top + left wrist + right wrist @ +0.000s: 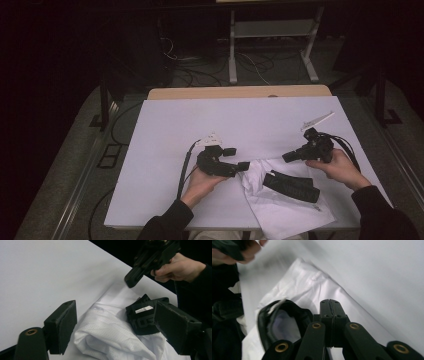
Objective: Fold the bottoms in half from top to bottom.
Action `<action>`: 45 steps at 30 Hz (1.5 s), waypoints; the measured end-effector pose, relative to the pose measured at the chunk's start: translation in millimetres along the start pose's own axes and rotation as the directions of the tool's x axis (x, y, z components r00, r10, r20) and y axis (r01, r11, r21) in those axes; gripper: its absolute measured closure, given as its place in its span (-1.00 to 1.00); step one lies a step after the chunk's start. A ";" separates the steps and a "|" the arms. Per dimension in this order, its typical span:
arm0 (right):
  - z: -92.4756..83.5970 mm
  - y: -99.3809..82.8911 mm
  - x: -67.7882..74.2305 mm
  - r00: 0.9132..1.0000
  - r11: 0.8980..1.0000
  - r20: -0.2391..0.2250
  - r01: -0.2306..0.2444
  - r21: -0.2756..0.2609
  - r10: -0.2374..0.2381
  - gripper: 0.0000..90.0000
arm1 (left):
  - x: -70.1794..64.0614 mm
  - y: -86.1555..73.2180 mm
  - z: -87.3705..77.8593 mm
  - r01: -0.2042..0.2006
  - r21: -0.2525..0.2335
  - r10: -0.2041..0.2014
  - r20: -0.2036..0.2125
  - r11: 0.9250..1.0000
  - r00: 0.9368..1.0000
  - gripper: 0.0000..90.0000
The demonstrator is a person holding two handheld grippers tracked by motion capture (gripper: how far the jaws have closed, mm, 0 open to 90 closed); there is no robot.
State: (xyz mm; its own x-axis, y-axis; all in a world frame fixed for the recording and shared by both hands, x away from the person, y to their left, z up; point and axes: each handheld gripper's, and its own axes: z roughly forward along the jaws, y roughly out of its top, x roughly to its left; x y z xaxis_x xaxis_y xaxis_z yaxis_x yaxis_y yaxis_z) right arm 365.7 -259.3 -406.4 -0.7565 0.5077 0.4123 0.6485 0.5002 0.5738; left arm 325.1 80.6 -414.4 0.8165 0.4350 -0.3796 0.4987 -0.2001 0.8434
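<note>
White-covered table (170,150) in dark room. White garment (280,210) with black collar (292,186) near front edge. Left gripper (243,166) jaws wide around fabric; right gripper (288,157) jaws pressed shut, empty. Pinch one layer only.

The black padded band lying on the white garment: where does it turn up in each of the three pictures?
High view: black padded band lies right of centre, near the bottom.
Left gripper view: right of centre, beside the right jaw.
Right gripper view: lower left, curled open.
Shared landmark: the crumpled white mesh garment beneath it.
</note>
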 end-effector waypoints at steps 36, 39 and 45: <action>25.9 -11.0 2.9 0.978 0.986 -0.207 0.063 0.154 -0.030 0.97 | 1.9 0.4 -1.5 0.000 -0.011 0.000 -0.005 1.000 1.000 -0.72; 23.1 -13.0 9.6 0.973 0.985 -0.225 0.082 0.153 -0.046 0.97 | 2.1 0.4 -1.4 0.000 -0.010 0.000 -0.006 1.000 1.000 -0.72; 17.3 -18.7 20.5 0.964 0.983 -0.256 0.110 0.149 -0.069 0.96 | 1.8 0.1 -0.6 -0.002 -0.005 0.002 -0.005 1.000 1.000 -0.72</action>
State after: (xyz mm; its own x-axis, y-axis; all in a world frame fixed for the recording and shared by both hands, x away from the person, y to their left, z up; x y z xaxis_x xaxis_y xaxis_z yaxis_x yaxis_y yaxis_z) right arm 339.5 -246.2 -421.0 -0.7962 0.2757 0.5386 0.5666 0.6521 0.5038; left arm 326.4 81.9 -414.8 0.8163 0.4388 -0.3757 0.4953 -0.1968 0.8462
